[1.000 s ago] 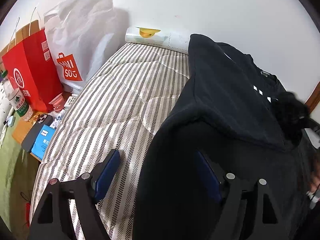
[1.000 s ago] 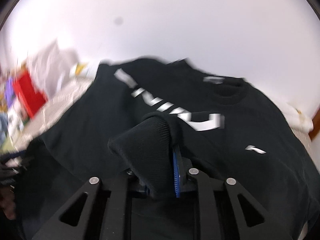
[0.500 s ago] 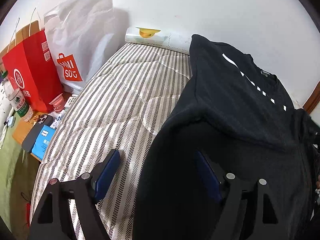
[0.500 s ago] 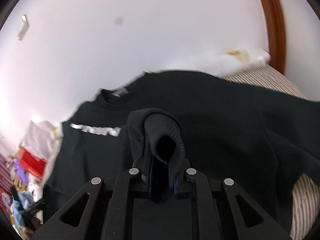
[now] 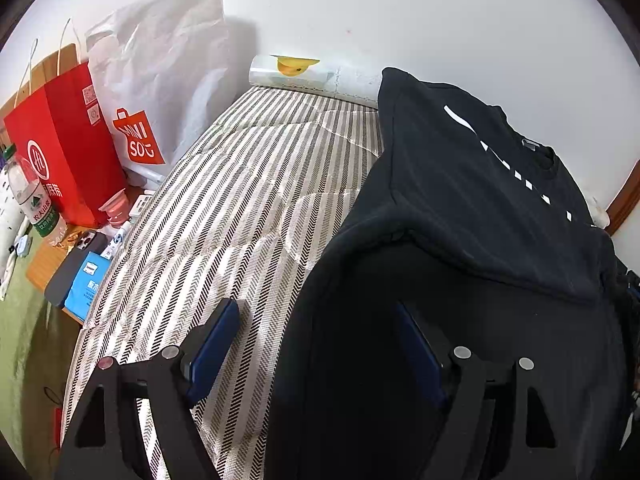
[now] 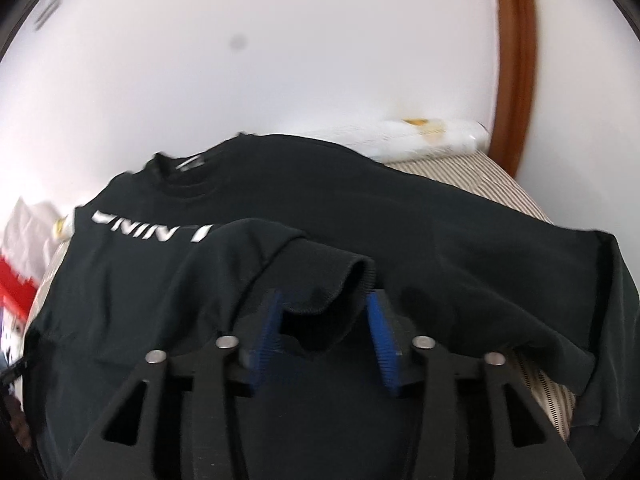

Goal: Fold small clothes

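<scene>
My right gripper [image 6: 326, 328] is released, its blue pads [image 6: 382, 338] spread apart with the ribbed cuff [image 6: 340, 280] of the sweatshirt [image 6: 400, 216] lying loose between them; I cannot tell whether it touches either pad. My left gripper [image 5: 320, 344] is wide open too: one pad hangs over the bare striped bed [image 5: 240, 200], the other over dark cloth, gripping nothing. The black sweatshirt lies spread on the right of the bed, white lettering up, collar toward the far wall. Bags [image 5: 76, 136] stand at the far left.
</scene>
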Available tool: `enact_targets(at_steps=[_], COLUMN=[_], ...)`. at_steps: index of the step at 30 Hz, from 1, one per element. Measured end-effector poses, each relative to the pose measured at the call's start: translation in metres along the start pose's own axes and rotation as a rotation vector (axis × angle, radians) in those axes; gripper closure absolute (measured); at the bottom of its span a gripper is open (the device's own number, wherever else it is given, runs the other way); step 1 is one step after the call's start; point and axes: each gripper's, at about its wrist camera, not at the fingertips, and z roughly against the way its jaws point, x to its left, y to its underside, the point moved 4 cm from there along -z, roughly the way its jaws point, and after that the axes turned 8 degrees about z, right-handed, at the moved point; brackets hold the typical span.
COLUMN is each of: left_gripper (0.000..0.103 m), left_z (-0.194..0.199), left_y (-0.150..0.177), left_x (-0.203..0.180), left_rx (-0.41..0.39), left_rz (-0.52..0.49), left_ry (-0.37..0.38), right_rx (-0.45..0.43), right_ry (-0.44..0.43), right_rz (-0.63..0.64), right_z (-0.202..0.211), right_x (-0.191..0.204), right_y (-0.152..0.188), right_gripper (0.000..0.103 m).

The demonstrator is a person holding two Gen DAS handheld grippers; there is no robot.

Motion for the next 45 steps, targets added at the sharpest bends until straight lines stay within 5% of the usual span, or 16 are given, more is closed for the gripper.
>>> enact_targets(at_steps=[6,12,21,23,24,27,33,42,45], left_gripper=[0.022,0.022,0.021,0.021,0.020,0.020,0.020,0.020,0.019], left_z=[-0.001,-0.002,-0.002,-0.003,-0.003,-0.004,-0.005,-0.005,-0.004], left_y=[0.001,0.001,0.001,0.001,0.001,0.002,0.002,0.002,0.001], left_x=[-0.003,-0.005,-0.004,-0.004,-0.004,-0.006,-0.007,-0.006,-0.004], left_rx=[-0.001,-0.001,0.000,0.000,0.000,0.003,0.003,0.002,0.001], left_rz=[-0.012,-0.017,-0.021,-0.025,-0.026,-0.041,-0.047,-0.039,-0.032], left_ry=[-0.003,-0.007,-0.004,-0.006,-0.007,-0.018,-0.024,-0.013,-0.007], right_rx=[0.009,-0.078,0.007,0.021,0.026,0.003,-0.115,0.105,0.050], right_ry=[-0.026,-0.019,-0.067,-0.076,-0.084,-0.124,-0.183,-0.096,-0.080], right_rz=[0.057,0.103,0.119,0.125,0.129,0.148,0.137,0.231,0.198], right_z=[-0.005,0.024,0.000,-0.008,-0.012,-0.008,0.032,-0.001,0.013], right_x=[0.006,0.003,0.015,0.017,0.018,0.015,-0.016,-0.019,-0.021], right_y=[0.006,0.004,0.012,0.012,0.012,0.009,-0.005,0.024,0.017], right_gripper=[0.054,0.054,0.054,0.064,0.079,0.091,0.095,0.093,0.091])
